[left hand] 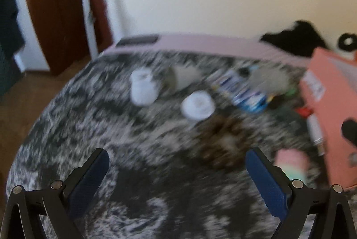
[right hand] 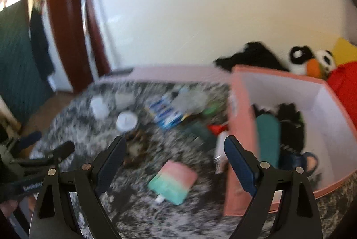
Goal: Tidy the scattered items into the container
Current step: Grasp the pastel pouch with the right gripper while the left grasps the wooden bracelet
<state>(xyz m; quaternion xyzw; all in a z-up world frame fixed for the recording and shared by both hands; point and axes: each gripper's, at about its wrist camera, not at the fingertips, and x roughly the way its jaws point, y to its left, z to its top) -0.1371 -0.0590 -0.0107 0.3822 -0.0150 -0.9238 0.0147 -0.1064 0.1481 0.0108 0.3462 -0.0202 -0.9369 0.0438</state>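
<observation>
While both tools stand spread and empty, left tool (left hand: 177, 174) and right tool (right hand: 175, 162) face the patterned bed (left hand: 89, 127). Scattered: two white jars (left hand: 197, 105), pastel pouch (right hand: 173, 182), blue-white packet (right hand: 166, 114). Pink container (right hand: 290, 82), right of frame, already partly filled.

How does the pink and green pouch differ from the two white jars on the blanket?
The pouch is flat, soft-looking and pink fading to green; the white jars are round and plain white. The pouch lies nearer the pink box; the jars sit farther away. All rest loose on the blanket.
</observation>
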